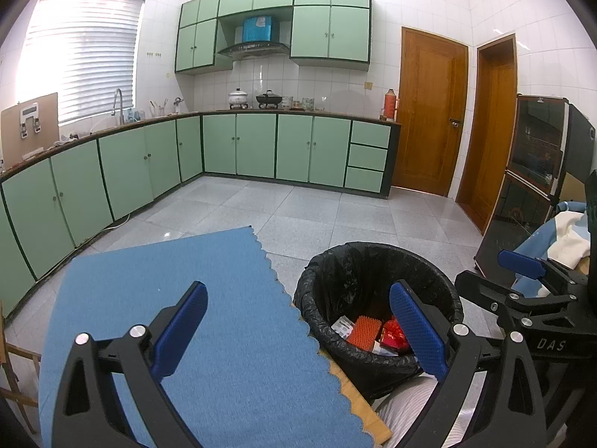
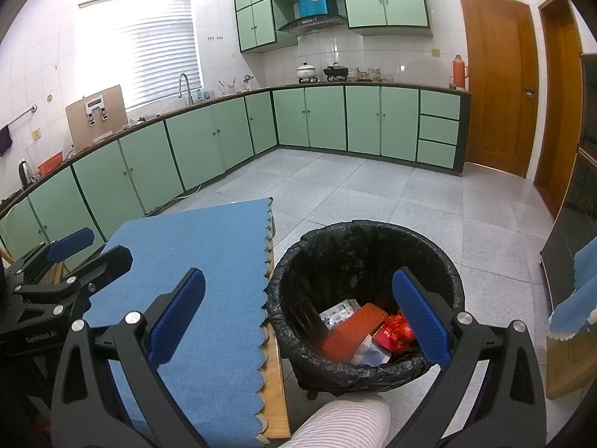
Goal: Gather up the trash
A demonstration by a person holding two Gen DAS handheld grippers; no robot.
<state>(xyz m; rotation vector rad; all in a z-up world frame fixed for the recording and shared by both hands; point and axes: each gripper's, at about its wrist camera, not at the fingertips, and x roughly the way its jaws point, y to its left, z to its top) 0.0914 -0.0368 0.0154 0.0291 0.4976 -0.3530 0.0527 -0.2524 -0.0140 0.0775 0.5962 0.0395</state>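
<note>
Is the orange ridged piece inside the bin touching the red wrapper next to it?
Cannot tell. In the right wrist view the orange ridged piece lies beside the red wrapper in the black-lined bin, but it is blurred; no clear contact or gap shows.

Left gripper jaws spread wide and empty, right gripper likewise agape with nothing between its blue pads, both held level side by side, striped sleeve below
</note>
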